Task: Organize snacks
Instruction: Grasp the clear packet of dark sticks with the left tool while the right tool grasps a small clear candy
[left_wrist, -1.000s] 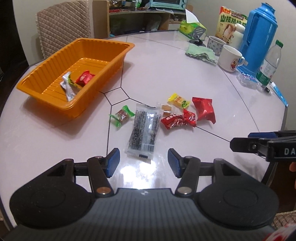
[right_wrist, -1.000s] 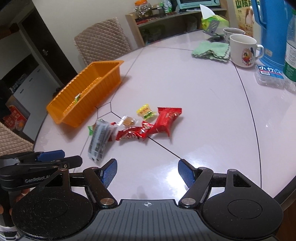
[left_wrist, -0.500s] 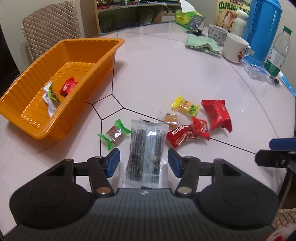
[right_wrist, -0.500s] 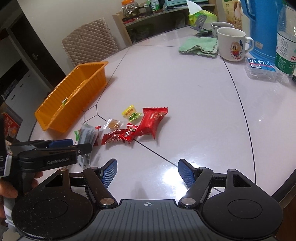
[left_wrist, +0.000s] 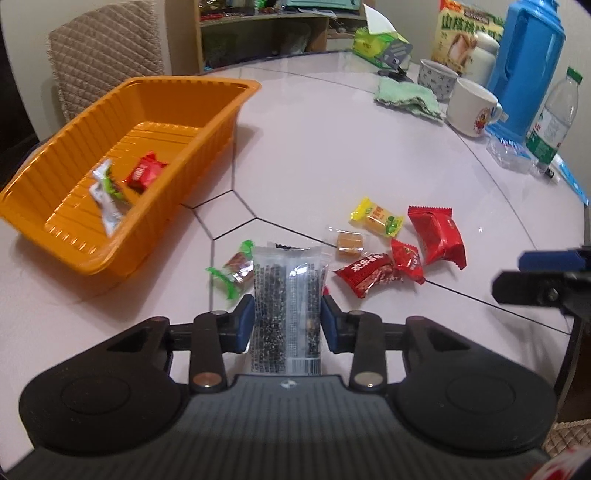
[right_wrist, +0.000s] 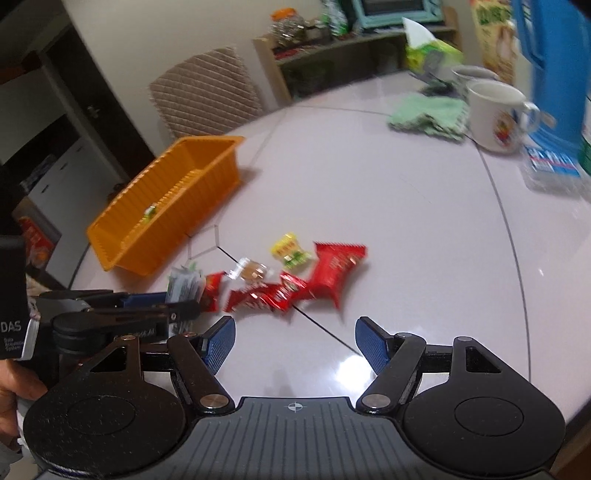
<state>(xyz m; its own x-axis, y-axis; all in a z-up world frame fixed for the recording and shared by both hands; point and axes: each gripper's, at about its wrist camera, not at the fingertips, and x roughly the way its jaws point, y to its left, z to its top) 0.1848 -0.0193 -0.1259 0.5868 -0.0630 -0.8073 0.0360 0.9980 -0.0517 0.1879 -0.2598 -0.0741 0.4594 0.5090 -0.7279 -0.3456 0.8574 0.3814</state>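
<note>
Sesame-bar packet (left_wrist: 287, 295) pinched in left gripper (left_wrist: 287, 324); right gripper (right_wrist: 295, 344) wide apart.

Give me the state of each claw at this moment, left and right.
Left claw: closed on the clear sesame-bar packet, pads against both its sides.
Right claw: open, holding nothing, above the table.
</note>
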